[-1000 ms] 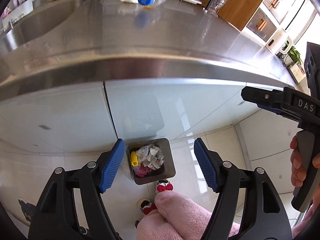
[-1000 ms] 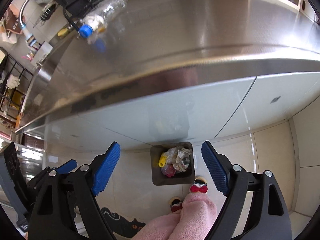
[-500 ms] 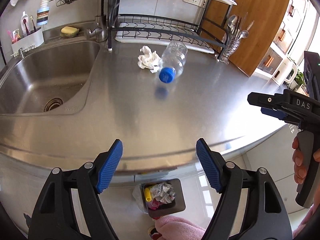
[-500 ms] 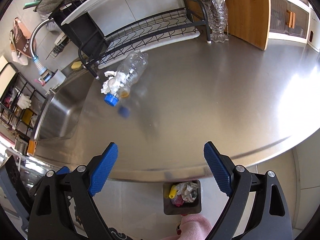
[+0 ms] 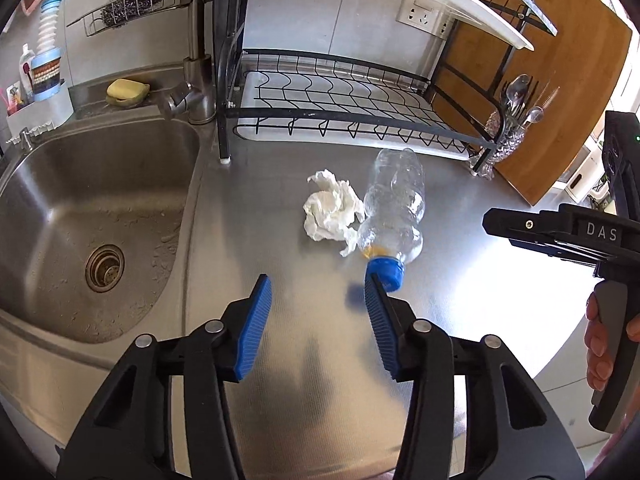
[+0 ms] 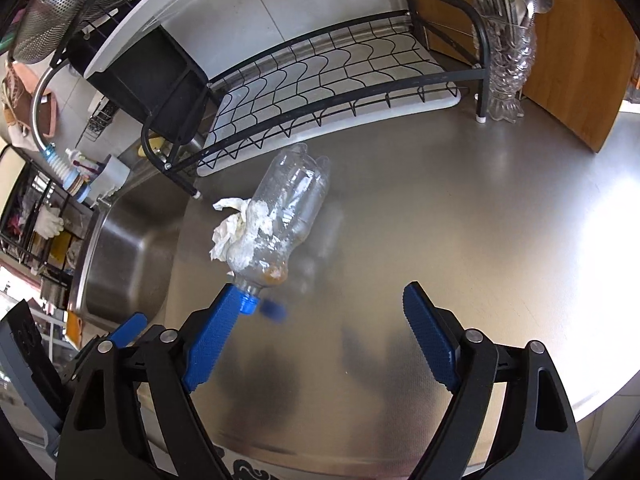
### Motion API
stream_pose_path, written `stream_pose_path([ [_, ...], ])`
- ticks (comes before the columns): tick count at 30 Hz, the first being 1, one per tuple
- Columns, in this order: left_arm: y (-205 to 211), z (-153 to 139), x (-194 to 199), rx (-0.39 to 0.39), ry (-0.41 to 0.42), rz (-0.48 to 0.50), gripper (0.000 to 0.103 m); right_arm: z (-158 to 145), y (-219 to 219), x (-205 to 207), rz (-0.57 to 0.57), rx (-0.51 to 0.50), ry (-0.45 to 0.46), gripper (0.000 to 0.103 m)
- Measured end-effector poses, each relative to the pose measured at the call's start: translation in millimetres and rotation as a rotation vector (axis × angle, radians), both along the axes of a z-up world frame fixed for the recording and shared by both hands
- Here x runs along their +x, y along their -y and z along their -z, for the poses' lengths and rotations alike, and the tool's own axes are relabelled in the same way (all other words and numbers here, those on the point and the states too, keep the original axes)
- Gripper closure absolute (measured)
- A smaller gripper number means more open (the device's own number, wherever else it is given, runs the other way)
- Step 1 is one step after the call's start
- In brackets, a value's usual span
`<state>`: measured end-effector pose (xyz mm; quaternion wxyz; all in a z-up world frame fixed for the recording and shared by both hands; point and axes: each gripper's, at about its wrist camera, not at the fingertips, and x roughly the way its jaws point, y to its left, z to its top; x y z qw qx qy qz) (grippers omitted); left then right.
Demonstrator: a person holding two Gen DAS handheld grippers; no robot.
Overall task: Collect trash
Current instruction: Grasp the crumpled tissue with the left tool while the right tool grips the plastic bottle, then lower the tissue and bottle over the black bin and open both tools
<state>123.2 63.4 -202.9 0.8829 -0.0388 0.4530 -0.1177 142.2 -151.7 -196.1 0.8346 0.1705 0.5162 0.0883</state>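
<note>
Leftmost, sunk into the steel counter (image 5: 248,216): a sink basin (image 5: 92,208), bare and open. Next, over bare counter: left gripper (image 5: 316,322), jaws closing, nothing between the blue pads. Ahead and a touch right: crumpled white tissue (image 5: 330,208), pressed against a clear plastic bottle (image 5: 394,208) lying on its side, blue cap (image 5: 385,271) nearest, a little orange liquid at the neck. Behind both: black wire dish rack (image 5: 340,108). Further right: right gripper (image 6: 320,334), jaws wide but narrowing, empty, its left pad just before the cap.

Likely risks: a glancing touch on the round bottle, sending it rolling toward the sink lip or into the rack; a pinch on the slick cap slipping off; tissue dragged along and dropped. Both grippers converging on one spot, possibly clashing. Plenty of clear counter to the right and toward the near rounded edge; rack legs and a glass cutlery holder (image 6: 506,64) crowding the far side.
</note>
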Motion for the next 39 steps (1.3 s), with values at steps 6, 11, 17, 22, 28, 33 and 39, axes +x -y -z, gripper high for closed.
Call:
stream_pose_path([
  [6, 4.9, 3.2, 39.7, 0.013, -0.01, 0.025, 0.062, 4.5, -16.5, 41.6, -0.022, 0.029, -0.036, 0.032],
  [11, 5.6, 14.9, 63.7, 0.013, -0.033, 0.043, 0.062, 21.0, -29.4, 70.5, -0.033, 0.05, -0.092, 0.032],
  [17, 9.5, 31.5, 81.2, 0.002, -0.07, 0.068, 0.062, 43.2, -45.0, 90.1, -0.063, 0.018, -0.162, 0.032],
  [22, 19.3, 45.8, 95.5, -0.014, -0.101, 0.106, 0.062, 52.6, -40.9, 99.0, -0.06, -0.048, -0.181, 0.036],
  [28, 28.6, 60.4, 103.3, -0.029, -0.127, 0.148, 0.085, 61.7, -24.7, 98.8, -0.047, -0.071, -0.175, 0.04],
  [33, 32.2, 57.7, 99.1, -0.037, -0.118, 0.157, 0.091, 63.6, -20.5, 92.5, -0.05, -0.071, -0.161, 0.042],
  [39, 29.0, 40.2, 75.6, -0.031, -0.078, 0.156, 0.091, 56.2, -12.0, 74.0, -0.038, -0.049, -0.141, 0.042],
])
